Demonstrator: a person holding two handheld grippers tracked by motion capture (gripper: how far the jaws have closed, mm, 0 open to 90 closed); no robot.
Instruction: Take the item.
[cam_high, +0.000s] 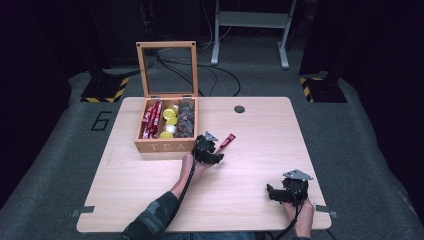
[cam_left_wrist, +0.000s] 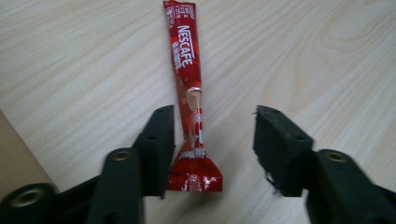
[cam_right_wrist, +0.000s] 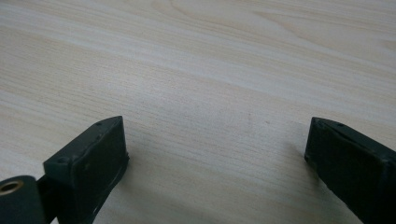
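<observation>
Sachet (cam_left_wrist: 189, 74) btwn open left claw (cam_left_wrist: 212, 140)

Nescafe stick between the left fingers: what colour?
Red with white lettering; the Nescafe stick shows best in the left gripper view.

My high view looks forward and down from above the person's side, taking in the whole wooden surface (cam_high: 250, 150), the open tea box (cam_high: 166, 131) at its far left, and dark floor beyond. The left gripper view rides close behind the left tool (cam_left_wrist: 212, 140), facing low along the surface at a red sachet (cam_left_wrist: 189, 84) lying between its spread jaws; the high view shares that sachet (cam_high: 226, 142) beside the left tool (cam_high: 212, 147). The right gripper view sits very near bare wood, behind the right tool (cam_right_wrist: 215, 154), which the high view places near the front right corner (cam_high: 277, 192).
</observation>
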